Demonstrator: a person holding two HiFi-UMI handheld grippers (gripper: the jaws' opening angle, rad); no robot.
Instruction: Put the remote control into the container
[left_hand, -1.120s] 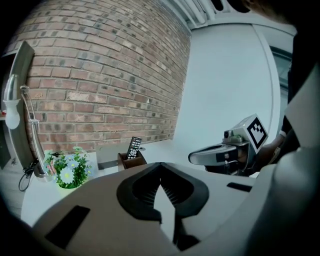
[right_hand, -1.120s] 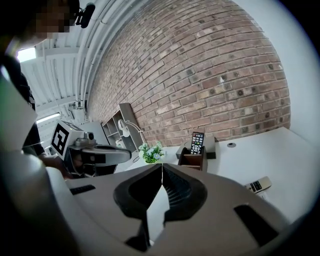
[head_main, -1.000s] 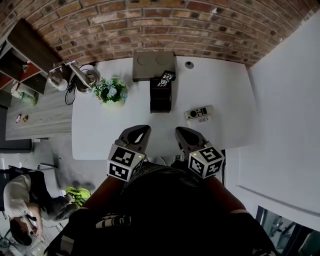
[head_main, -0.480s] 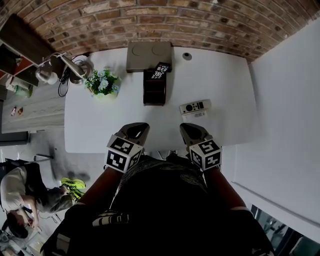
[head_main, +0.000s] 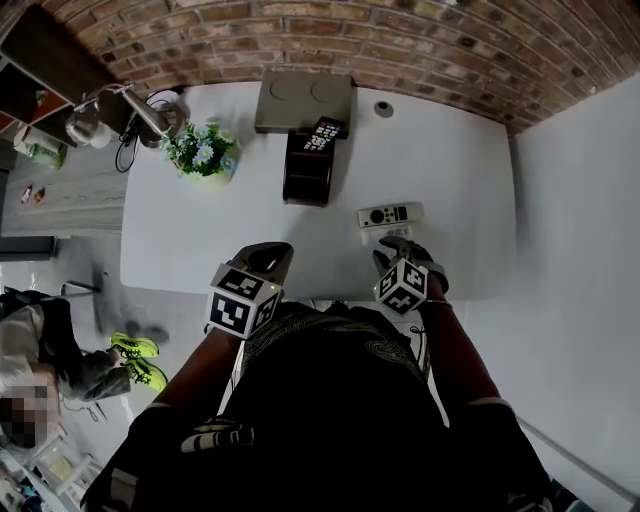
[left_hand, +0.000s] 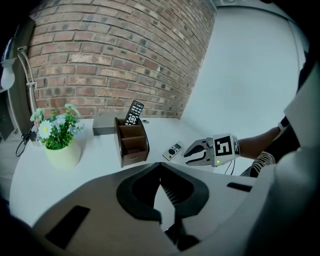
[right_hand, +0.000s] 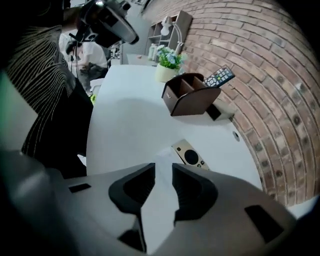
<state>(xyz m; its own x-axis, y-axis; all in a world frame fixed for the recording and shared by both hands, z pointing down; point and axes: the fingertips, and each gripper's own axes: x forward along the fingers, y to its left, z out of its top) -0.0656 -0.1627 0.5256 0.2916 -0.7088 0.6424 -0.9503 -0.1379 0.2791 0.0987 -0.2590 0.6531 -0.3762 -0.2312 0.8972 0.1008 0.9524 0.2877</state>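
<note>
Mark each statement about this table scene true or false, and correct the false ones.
1. A black remote sticks up out of the brown container. True.
2. The light remote lies inside the container. False: it lies flat on the white table, apart from the container.
3. The right gripper holds the light remote. False: its jaws have just been opening and stand apart with nothing between them. The light remote lies on the table just ahead.
4. In the head view, a flower pot stands on the table to the left of the container. True.
</note>
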